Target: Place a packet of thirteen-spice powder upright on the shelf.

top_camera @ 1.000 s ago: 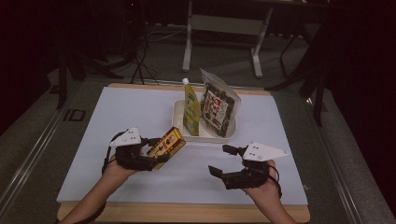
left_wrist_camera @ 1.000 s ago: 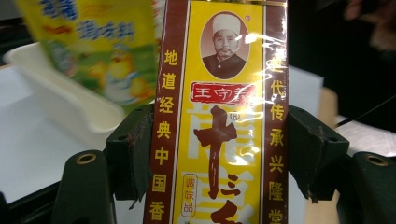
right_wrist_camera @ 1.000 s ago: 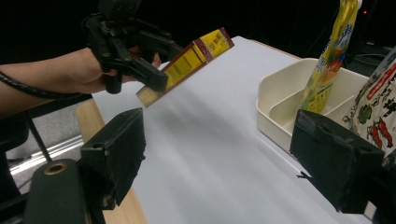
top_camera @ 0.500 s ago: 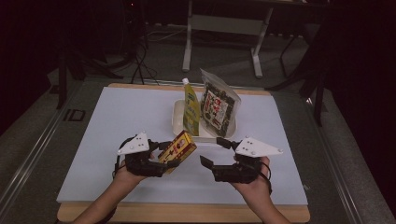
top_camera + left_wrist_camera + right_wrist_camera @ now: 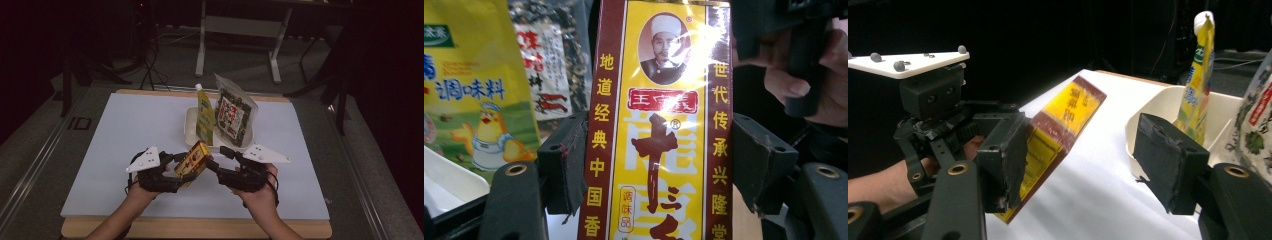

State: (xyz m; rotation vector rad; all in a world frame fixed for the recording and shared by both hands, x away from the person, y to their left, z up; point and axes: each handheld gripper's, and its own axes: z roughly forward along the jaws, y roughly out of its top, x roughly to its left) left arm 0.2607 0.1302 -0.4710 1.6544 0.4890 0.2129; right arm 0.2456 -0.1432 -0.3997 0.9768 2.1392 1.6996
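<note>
Presently noted:
Left gripper point(image 5: 176, 172): clamped on the sides of the yellow-and-red seasoning box point(image 5: 192, 163), which was held tilted above the white table point(image 5: 120, 150).
Right gripper point(image 5: 216, 159): jaws were just being closed, one pad beside the box, the other apart; nothing was gripped.
Tray point(image 5: 189, 131): a yellow seasoning pouch point(image 5: 204, 114) and a seaweed bag point(image 5: 233, 114) were kept upright.

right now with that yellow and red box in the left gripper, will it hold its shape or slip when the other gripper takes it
The box looks stiff: its flat faces and straight edges stay unbent between the left gripper pads. Its glossy wrap shows glare, so it may slide under a light pinch. It is probably light, since it stays tilted in one grip while the right gripper, just closing, is not yet clamped.
</note>
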